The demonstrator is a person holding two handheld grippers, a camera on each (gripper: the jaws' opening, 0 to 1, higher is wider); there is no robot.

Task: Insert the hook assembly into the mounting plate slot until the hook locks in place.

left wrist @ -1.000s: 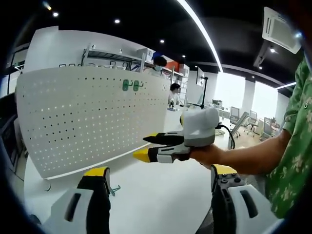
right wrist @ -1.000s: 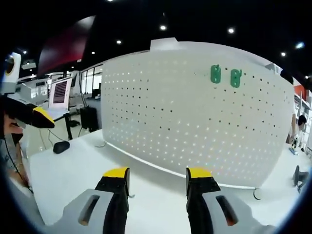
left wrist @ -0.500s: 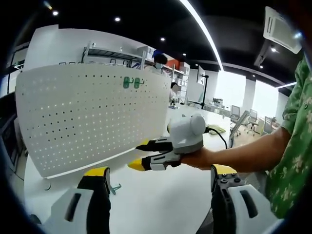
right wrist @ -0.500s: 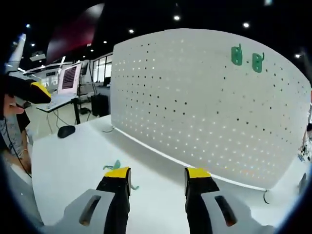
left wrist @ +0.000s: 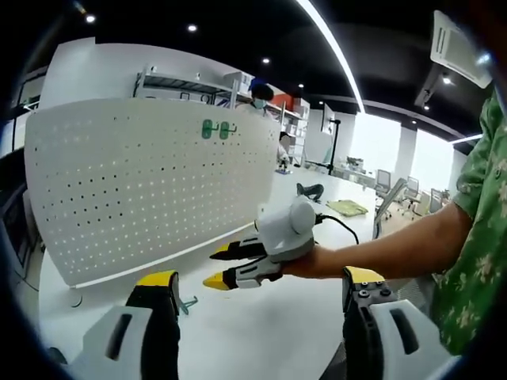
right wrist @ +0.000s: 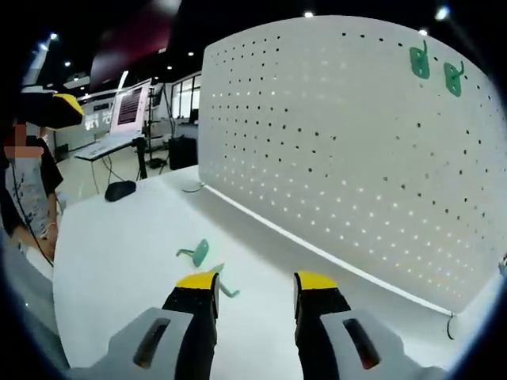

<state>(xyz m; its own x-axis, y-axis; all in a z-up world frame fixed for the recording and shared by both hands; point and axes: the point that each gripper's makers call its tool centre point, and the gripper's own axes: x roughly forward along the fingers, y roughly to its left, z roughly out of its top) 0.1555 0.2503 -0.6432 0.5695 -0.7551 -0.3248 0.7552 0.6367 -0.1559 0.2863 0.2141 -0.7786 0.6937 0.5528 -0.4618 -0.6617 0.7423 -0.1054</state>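
Lowered since a second ago, the right gripper [right wrist: 253,286] hangs empty, jaws apart, over two green hooks [right wrist: 200,255] lying on the table [right wrist: 119,237] just ahead of its left jaw. It should straddle one hook squarely before closing. The left gripper [left wrist: 261,289] waits, jaws spread.

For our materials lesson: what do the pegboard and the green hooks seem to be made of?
Pegboard: probably painted sheet metal or plastic; thin, smooth matte white, with evenly punched holes. Green hooks on the board and loose on the table: likely moulded plastic; uniform teal colour, rounded edges.
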